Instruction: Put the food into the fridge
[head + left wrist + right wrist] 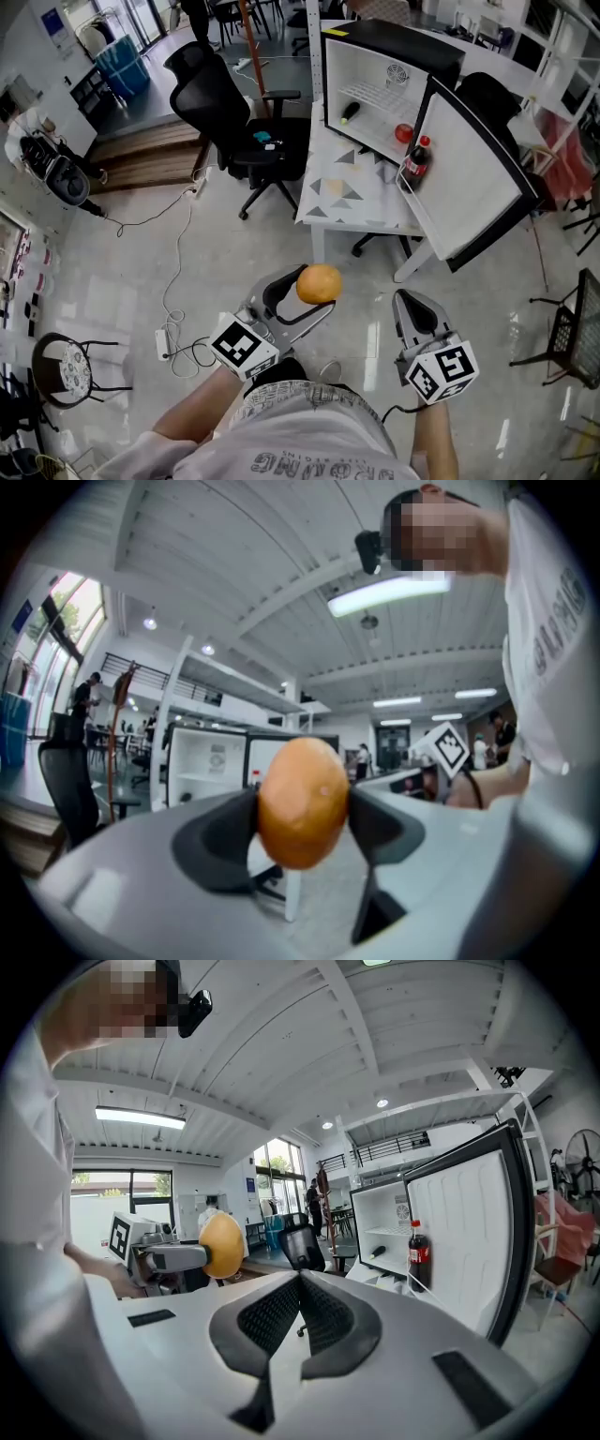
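The left tool (312,298) grips an orange (319,283); the right tool (413,305) is beside it, jaws together. Ahead, a fridge (394,52) stands open on a tabletop (342,197), with a cola bottle (415,161) in its door (473,178). A black chair (225,103) stands left of the tabletop.

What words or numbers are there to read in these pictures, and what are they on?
Nothing can be read for sure.
Shirt print: big letters, cut off and warped, unreadable.
Cola bottle label: too small.
Sticker inside the fridge: blurred.
Blue wall sign: too small.
Marker cubes: square patterns only, no words.
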`<state>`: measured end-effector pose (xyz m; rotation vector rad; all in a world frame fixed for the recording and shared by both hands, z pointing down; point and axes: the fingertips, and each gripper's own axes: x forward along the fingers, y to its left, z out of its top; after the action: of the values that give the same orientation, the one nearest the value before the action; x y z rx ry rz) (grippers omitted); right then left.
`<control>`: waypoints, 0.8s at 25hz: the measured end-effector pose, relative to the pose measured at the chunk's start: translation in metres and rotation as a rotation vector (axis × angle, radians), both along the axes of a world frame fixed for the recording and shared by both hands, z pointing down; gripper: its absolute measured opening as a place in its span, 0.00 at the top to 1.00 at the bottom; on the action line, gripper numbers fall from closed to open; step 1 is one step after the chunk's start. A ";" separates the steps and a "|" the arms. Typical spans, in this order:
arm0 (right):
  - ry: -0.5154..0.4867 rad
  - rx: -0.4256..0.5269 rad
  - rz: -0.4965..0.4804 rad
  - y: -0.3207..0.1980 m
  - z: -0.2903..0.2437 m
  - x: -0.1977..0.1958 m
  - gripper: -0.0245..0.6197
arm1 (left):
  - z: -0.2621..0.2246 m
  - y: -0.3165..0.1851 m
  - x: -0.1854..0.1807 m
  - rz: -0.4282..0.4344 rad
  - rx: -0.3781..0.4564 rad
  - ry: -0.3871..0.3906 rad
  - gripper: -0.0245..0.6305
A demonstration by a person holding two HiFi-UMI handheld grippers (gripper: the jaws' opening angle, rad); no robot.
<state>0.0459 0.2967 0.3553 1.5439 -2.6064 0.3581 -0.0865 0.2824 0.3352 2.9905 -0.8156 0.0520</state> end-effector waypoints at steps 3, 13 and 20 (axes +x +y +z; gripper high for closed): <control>-0.003 -0.001 -0.007 0.000 0.002 0.010 0.96 | 0.002 -0.001 0.007 -0.014 -0.005 -0.003 0.49; -0.021 -0.003 -0.008 -0.018 0.007 0.034 0.96 | 0.003 -0.019 0.025 -0.033 0.004 -0.003 0.49; -0.021 -0.006 -0.017 -0.042 0.013 0.040 0.96 | 0.008 -0.045 0.030 -0.042 0.005 -0.001 0.49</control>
<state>0.0862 0.2551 0.3682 1.5227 -2.6304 0.3830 -0.0565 0.2377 0.3431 2.9770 -0.8801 0.0499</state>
